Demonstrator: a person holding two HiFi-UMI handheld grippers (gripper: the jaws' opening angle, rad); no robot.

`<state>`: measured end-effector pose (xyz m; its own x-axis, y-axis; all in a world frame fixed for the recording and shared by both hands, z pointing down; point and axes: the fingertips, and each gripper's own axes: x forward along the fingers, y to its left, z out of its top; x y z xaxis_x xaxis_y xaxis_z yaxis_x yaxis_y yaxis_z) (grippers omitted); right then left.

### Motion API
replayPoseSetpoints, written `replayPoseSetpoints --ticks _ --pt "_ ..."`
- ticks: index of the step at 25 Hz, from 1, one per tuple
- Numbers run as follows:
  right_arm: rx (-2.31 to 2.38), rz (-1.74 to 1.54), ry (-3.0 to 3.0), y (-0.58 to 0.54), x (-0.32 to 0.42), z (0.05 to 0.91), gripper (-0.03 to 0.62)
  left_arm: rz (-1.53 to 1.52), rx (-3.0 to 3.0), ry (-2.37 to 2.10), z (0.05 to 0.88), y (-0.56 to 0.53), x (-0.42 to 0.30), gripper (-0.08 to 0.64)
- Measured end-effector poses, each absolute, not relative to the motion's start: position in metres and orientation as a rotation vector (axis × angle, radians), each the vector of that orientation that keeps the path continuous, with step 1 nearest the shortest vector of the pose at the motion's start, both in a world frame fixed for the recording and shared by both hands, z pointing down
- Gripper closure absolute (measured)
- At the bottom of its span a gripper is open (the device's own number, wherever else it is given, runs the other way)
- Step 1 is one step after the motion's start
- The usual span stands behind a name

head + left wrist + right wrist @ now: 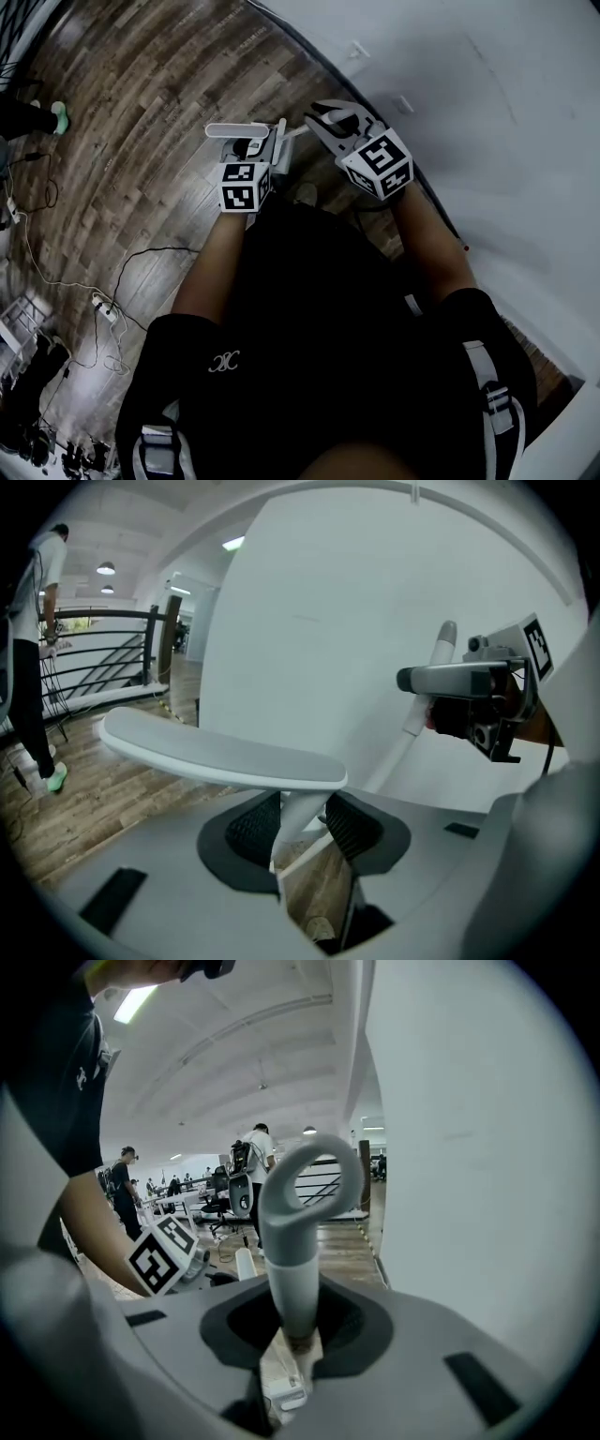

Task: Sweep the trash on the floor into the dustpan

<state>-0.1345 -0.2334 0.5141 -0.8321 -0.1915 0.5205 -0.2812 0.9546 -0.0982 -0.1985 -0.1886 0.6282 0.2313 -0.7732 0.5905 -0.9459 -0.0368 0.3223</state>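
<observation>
White T-topped handle (225, 754) was clamped in the left claw (298, 829) | grey loop-ended handle (292, 1279) was gripped by the right claw (292, 1324) | both claws were held side by side over the wood floor (141, 141), close to the white wall (487, 112) | lower ends of both handles were hidden

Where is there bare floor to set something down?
Bare wood floor lies ahead and left of the left gripper and its T-handle, up to a bystander's shoe. Cables and a power strip crowd the lower left. The wall crowds the right gripper and its looped handle.
</observation>
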Motion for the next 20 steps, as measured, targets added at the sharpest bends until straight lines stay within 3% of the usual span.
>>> replayPoseSetpoints --ticks 12,20 --pt "0.772 0.221 -2.588 -0.236 -0.026 0.458 0.506 0.475 1.818 -1.645 0.626 -0.183 -0.196 0.43" --pt "1.153 0.251 -2.561 -0.261 0.051 0.411 0.506 0.439 1.708 -1.748 0.578 -0.193 -0.219 0.439"
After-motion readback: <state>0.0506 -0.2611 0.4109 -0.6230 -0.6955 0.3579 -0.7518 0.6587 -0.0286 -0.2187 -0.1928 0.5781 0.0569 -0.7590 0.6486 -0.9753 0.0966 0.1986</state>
